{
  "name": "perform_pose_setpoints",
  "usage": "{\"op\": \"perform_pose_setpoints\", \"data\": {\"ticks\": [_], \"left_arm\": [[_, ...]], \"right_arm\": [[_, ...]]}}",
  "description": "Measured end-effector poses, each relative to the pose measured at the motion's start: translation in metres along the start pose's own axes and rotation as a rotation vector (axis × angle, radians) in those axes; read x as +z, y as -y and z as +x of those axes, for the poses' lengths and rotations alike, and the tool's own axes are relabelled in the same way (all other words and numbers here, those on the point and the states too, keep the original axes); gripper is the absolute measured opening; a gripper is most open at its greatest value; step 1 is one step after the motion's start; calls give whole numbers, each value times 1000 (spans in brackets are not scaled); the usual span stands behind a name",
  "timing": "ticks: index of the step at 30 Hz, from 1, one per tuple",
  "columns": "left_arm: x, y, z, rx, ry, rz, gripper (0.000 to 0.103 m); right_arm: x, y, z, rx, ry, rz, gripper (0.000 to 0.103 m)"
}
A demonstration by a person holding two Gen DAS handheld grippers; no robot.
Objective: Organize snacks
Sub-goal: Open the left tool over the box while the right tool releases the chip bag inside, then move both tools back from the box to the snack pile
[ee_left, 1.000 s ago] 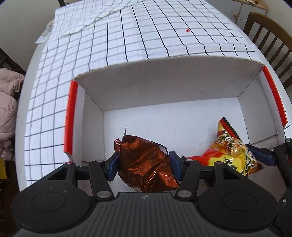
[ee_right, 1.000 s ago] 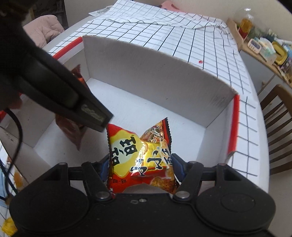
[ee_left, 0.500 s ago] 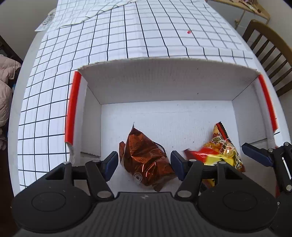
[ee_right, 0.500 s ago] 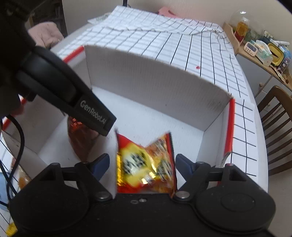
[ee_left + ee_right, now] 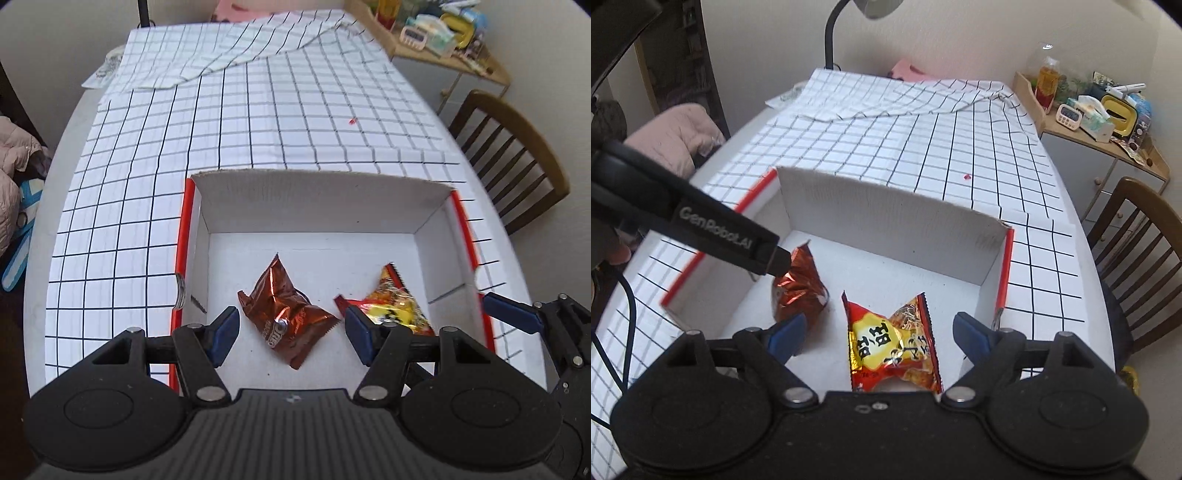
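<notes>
- Left wrist view: the left gripper (image 5: 290,332) has let go of the brown snack bag (image 5: 286,314) and lifted; its fingers are spread, the bag lying in the white box (image 5: 317,203) on the bench (image 5: 122,229).
- Right wrist view: the right gripper (image 5: 875,336) has dropped the red and yellow snack bag (image 5: 892,341) too; its fingers are opening, the bag lying loose between them on the box floor.

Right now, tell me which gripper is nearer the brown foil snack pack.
Left. The left gripper hangs right over the brown foil snack pack, which lies between its open fingers; the right gripper, its fingers opening, straddles the red-yellow pack beside it.
</notes>
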State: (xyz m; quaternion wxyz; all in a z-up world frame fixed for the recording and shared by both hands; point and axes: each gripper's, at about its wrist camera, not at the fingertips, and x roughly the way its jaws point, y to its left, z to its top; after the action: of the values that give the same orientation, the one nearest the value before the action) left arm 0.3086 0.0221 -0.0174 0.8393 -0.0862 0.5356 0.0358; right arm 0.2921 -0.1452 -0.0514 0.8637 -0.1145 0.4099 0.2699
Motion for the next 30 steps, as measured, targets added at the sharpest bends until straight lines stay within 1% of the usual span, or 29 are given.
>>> {"op": "perform_pose_setpoints", "data": {"ticks": [7, 13, 14, 15, 17, 20, 22, 26, 29, 30], "left_arm": [[-21, 0, -36, -49, 58, 24, 62], [-43, -3, -60, -75, 96, 47, 62], [-48, -4, -64, -78, 104, 48, 62], [-52, -4, -68, -80, 111, 52, 62], [-62, -5, -76, -82, 131, 56, 62], [-77, -9, -86, -91, 155, 62, 63], [-87, -12, -92, -94, 168, 68, 71], [-108, -20, -101, -113, 191, 67, 74], [-125, -28, -105, -130, 207, 52, 83], [-130, -31, -106, -137, 211, 47, 84]], "right_arm": [[-6, -7, -36, 44, 53, 17, 91], [-17, -19, -66, 79, 92, 18, 91], [-19, -20, -70, 87, 98, 20, 92], [-21, -22, -74, 95, 103, 22, 96], [-27, -25, -83, 106, 120, 25, 99], [-37, -30, -91, 128, 129, 31, 100], [-46, -35, -97, 131, 133, 31, 101], [-62, -46, -105, 133, 141, 17, 101], [-75, -50, -108, 143, 145, 36, 102], [-79, -52, -109, 147, 145, 42, 102]]}}
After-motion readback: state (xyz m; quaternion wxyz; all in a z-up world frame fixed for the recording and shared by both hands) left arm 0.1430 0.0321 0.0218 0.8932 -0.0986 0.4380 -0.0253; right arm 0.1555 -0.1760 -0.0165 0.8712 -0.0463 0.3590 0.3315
